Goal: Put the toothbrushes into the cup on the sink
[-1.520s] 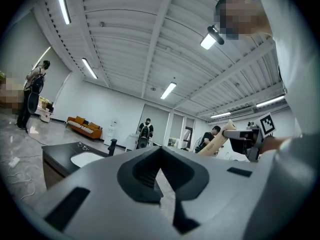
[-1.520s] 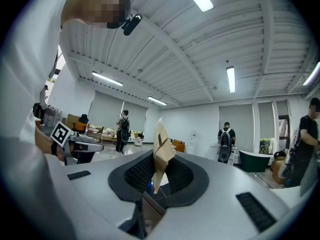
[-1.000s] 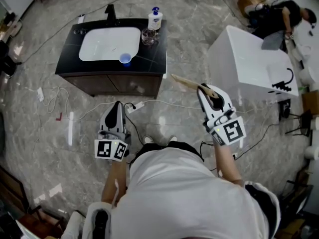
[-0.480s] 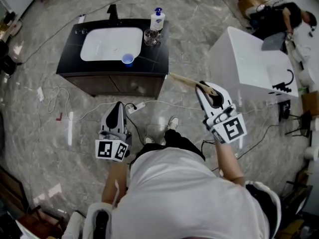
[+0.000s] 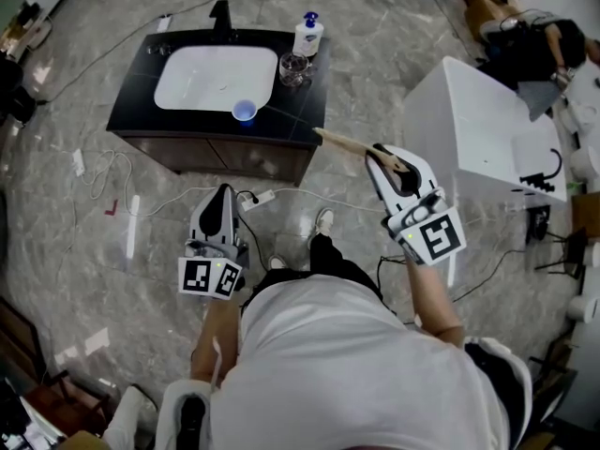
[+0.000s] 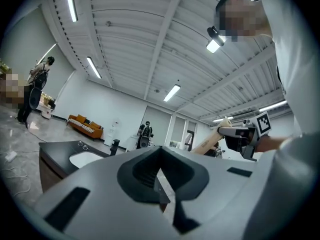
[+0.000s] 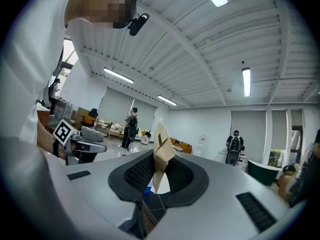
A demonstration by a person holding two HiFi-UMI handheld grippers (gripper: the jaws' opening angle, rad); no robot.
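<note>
A small blue cup (image 5: 245,111) stands on the black vanity top (image 5: 302,112), at the front rim of the white sink basin (image 5: 216,76). My right gripper (image 5: 378,155) is shut on a beige toothbrush (image 5: 342,142), whose free end points at the vanity's right front corner. In the right gripper view the toothbrush (image 7: 161,151) stands pinched between the black pads. My left gripper (image 5: 221,195) hangs lower over the floor in front of the vanity, jaws together and nothing in them. The left gripper view shows the held toothbrush (image 6: 210,140) off to the right.
A soap bottle (image 5: 308,36) and a clear glass (image 5: 293,67) stand at the vanity's back right, a black tap (image 5: 221,11) behind the basin. A white tub (image 5: 469,139) is to the right. Cables and a power strip (image 5: 258,198) lie on the floor.
The person has stepped toward the vanity, one foot now forward. The right gripper with the toothbrush has come closer to the vanity's right corner; the left gripper has kept its place.
</note>
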